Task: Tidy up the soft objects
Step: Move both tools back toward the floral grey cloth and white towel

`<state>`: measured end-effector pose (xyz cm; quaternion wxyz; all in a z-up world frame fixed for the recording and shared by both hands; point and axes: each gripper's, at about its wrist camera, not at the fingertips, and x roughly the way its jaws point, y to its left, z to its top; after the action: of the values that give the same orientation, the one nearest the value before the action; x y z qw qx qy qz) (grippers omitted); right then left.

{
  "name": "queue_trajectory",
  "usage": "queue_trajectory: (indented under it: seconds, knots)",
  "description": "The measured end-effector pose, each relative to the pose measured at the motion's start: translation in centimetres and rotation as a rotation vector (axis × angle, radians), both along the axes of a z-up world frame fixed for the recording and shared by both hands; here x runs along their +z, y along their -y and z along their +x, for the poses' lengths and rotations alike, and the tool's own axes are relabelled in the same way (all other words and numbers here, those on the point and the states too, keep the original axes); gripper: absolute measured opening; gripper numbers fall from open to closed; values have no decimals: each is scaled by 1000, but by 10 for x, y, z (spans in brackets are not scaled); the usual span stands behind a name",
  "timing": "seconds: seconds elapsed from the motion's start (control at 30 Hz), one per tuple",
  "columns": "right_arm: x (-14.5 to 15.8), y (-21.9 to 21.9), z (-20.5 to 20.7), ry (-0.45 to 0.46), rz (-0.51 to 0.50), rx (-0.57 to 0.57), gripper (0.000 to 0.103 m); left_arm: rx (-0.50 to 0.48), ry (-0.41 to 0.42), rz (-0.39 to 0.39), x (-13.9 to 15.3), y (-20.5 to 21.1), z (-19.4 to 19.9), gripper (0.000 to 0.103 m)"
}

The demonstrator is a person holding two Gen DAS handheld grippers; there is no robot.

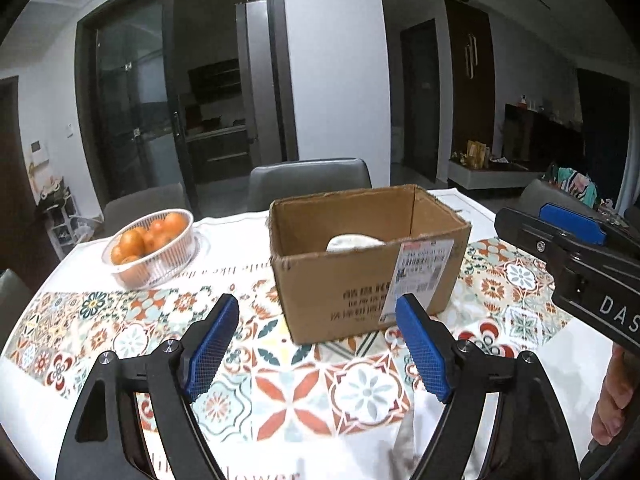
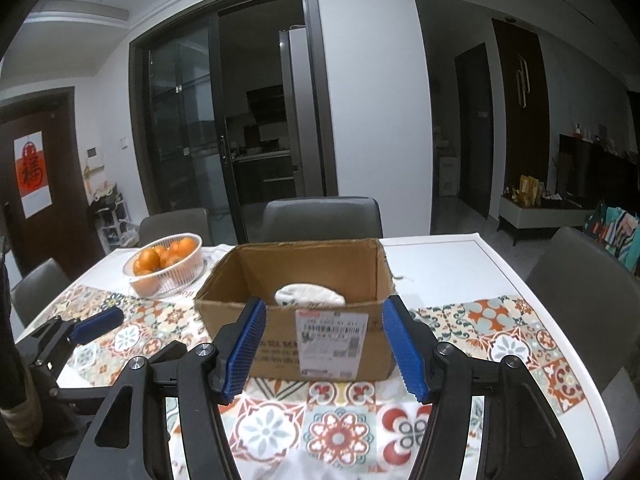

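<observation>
both grippers empty rn, left gripper [image 1: 316, 346] and right gripper [image 2: 324, 346] jaws apart. white soft thing [image 2: 310, 295] sits in the box [image 2: 280, 344] mid table [image 2: 460, 252]. next prob find another soft item, none visible tbh.

The left gripper [image 1: 316, 344] points forward and a bit down. Its two blue pads [image 1: 212, 344] stand wide apart, with nothing between them. The right gripper [image 2: 324, 344] sits just to its right and points the same way. Its jaws are apart too, and empty. A hand [image 1: 610, 404] holds the right gripper's handle.
</observation>
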<state>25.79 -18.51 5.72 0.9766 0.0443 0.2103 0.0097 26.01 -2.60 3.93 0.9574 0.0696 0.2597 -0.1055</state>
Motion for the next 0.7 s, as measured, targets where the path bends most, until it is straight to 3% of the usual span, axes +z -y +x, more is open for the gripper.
queue_trajectory:
  seconds: [0.7]
  knots:
    - [-47,-29,-43,-119,5,41,62,76,-76,-7,-39,-34,-56,81]
